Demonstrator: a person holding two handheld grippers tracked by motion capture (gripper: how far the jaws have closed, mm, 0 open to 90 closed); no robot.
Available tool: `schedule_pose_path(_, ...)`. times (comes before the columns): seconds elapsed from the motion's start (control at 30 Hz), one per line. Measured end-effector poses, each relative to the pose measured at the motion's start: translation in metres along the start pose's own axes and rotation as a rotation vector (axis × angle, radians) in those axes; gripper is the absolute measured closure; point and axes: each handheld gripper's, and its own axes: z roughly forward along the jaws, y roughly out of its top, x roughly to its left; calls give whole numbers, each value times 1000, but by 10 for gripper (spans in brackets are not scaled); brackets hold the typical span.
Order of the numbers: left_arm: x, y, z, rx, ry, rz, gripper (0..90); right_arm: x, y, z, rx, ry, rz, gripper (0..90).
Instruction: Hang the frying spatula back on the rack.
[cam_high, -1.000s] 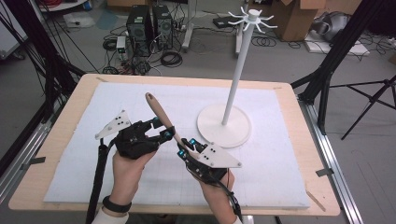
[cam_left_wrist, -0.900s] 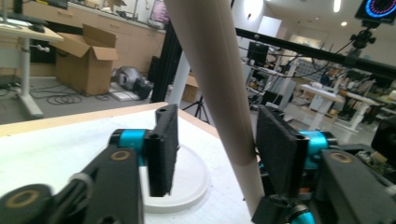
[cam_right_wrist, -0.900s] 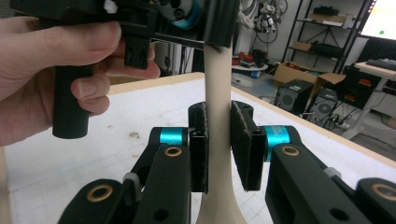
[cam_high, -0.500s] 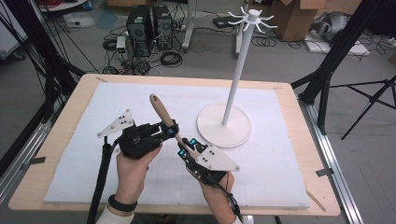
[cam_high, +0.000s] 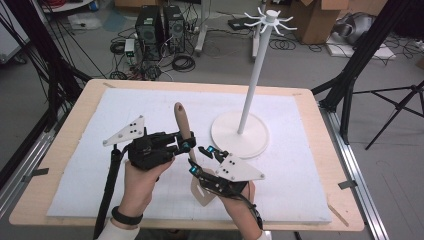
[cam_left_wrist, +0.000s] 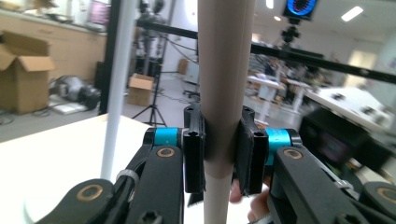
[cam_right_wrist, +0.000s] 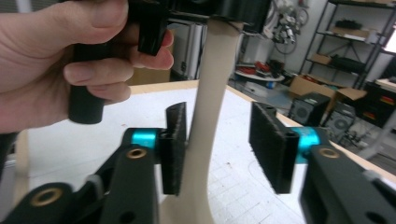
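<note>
- Centrally, a long pale wooden spatula (cam_high: 186, 134) is held upright above the white foam mat (cam_high: 100, 200) that covers the light wooden worktop (cam_high: 70, 107), toward the mat's near edge and about midway between its left and right edges.
- The spatula's rounded brown handle end is pointed upward and away from the person, while its flat blade is seen low, near the mat, partly hidden behind the right gripper.
- The left gripper (cam_high: 186, 144) is seen clenched on the spatula: in the left gripper view (cam_left_wrist: 219, 156), both black pads are pressed against the handle from either side, with the shaft passing vertically between them.
- The left gripper's body is gripped by the person's left hand (cam_high: 142, 175), and a grey three-cornered plate is carried on top of it.
- The right gripper (cam_high: 200, 159) is held just right of and lower on the spatula, its jaws released and spread apart.
- From the right gripper view (cam_right_wrist: 217, 144), the spatula's neck (cam_right_wrist: 205, 116) is seen between the two open pads, touching or almost touching the left-hand pad and well clear of the other.
- A white stand with a round base and a tall pole topped by hooks (cam_high: 240, 135) is placed right of the mat's centre, apart from both grippers.
</note>
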Motion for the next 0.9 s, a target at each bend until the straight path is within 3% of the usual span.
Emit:
schedule_pose_path(0.03,0,2,0,6,-30,10,753,-10,3,-7,-19,92,38,488)
schedule_pose_path(0.07,0,6,-1,18,-89,26,753,-13,4,-10,-25,121,50,468)
schedule_pose_path(0.13,1,11,0,46,-187,40,753,-24,8,-15,-28,243,80,444)
schedule_pose_path(0.2,1,14,2,80,-257,60,753,-30,13,-18,-8,304,97,416)
schedule_pose_path(0.23,1,14,2,80,-257,60,753,-30,13,-18,-8,304,97,416)
schedule_pose_path(0.3,-1,18,5,110,-343,90,753,-34,17,-18,12,408,94,411)
schedule_pose_path(0.33,-1,18,5,110,-343,90,753,-34,17,-18,12,408,94,411)
schedule_pose_path(0.37,-1,20,8,120,-408,91,753,-33,19,-16,12,485,89,408)
schedule_pose_path(0.4,-1,20,8,120,-408,91,753,-33,19,-16,12,485,89,408)
schedule_pose_path(0.43,-1,22,11,121,-460,79,753,-29,21,-13,26,516,64,407)
schedule_pose_path(0.47,-1,22,11,121,-460,79,753,-29,21,-13,26,516,64,407)
schedule_pose_path(0.57,-3,22,16,137,-528,98,753,-23,24,-7,19,572,40,447)
schedule_pose_path(0.73,-3,21,17,139,-559,100,753,-20,29,-9,-9,612,33,545)
schedule_pose_path(0.9,-2,21,17,125,-573,97,753,-23,30,-14,-45,600,31,648)
